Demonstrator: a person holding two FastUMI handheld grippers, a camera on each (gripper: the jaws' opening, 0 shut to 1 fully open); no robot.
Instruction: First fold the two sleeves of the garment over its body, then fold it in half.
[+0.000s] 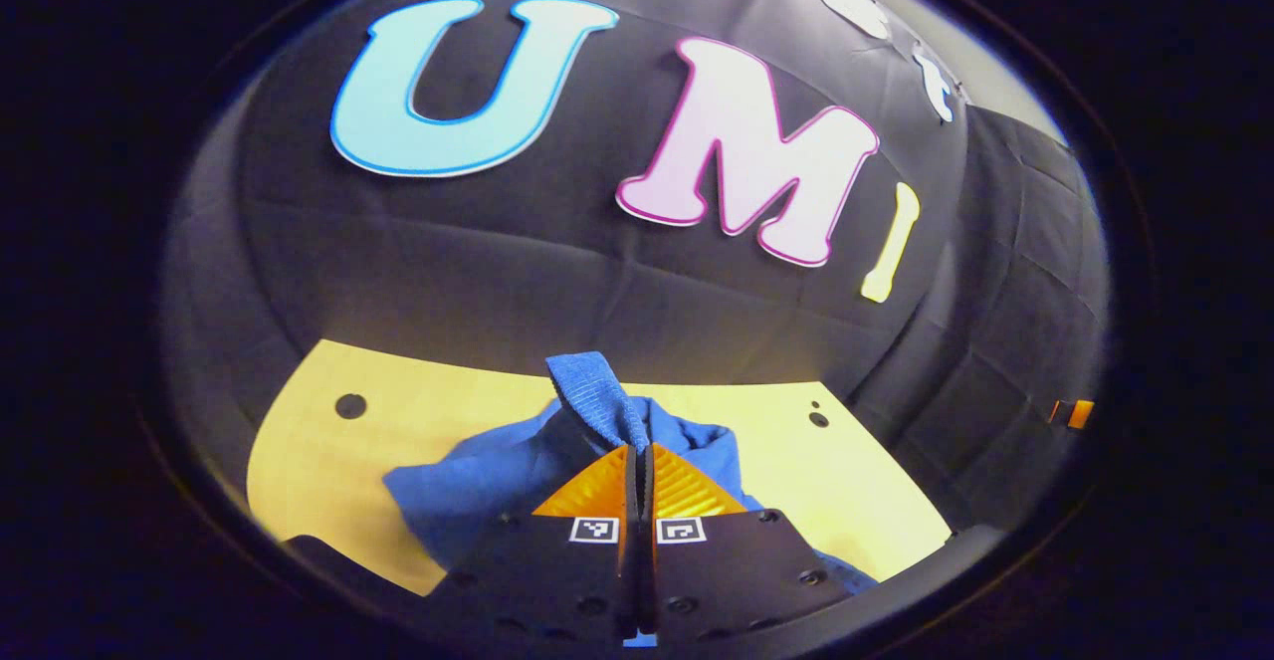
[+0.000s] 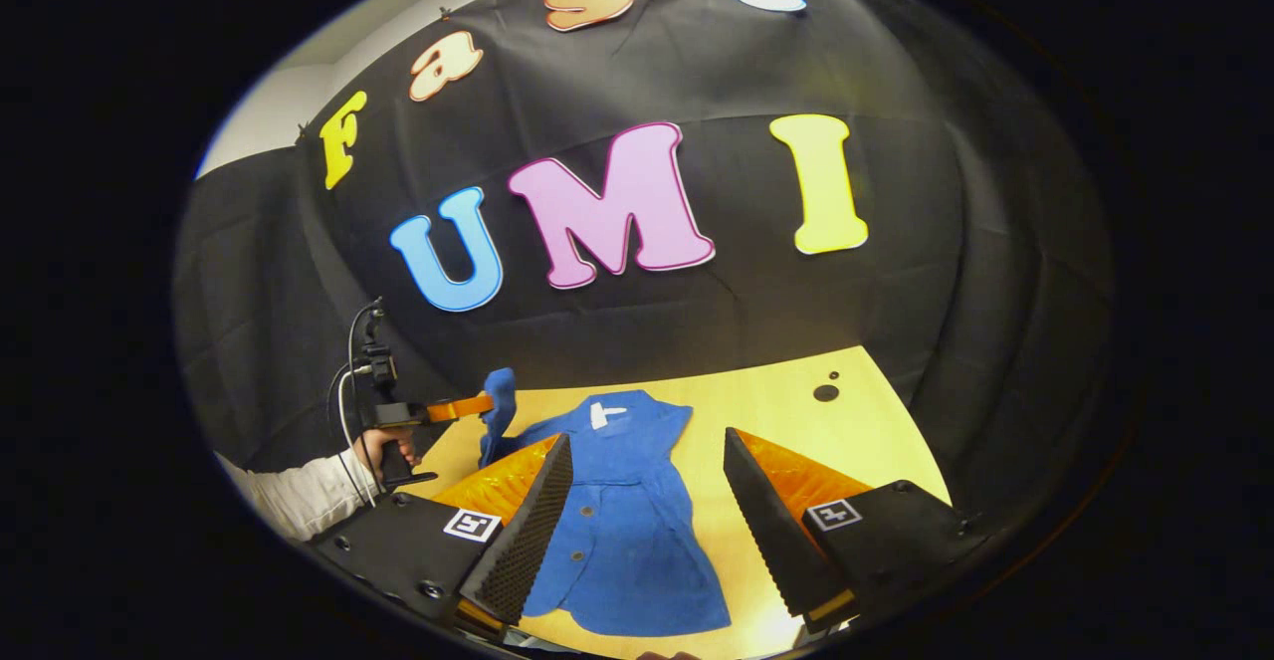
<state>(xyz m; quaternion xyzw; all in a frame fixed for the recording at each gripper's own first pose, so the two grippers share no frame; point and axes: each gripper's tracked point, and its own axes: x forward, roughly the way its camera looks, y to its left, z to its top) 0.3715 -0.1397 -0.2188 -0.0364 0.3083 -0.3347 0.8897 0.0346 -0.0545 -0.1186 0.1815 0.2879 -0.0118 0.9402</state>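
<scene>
In the left gripper view, the left gripper point(image 1: 638, 461) has its two fingers clenched together on a fold of the blue garment point(image 1: 478, 486), and a strip of the cloth, a sleeve point(image 1: 594, 396), sticks up above the fingertips. The rest of the garment bunches behind and beside the fingers on the yellow table point(image 1: 328, 441), which has small dark holes near its far edge. In the right gripper view, the right gripper point(image 2: 647, 466) hangs above the table point(image 2: 796, 411) with its fingers spread wide and nothing between them. Between the fingers the garment point(image 2: 627, 531) lies flat on the table, collar toward the far wall, buttons down its front. At the left, a hand point(image 2: 383, 446) in a pale sleeve holds the left gripper point(image 2: 488, 404), which lifts the garment's sleeve point(image 2: 498, 396) off the table.
</scene>
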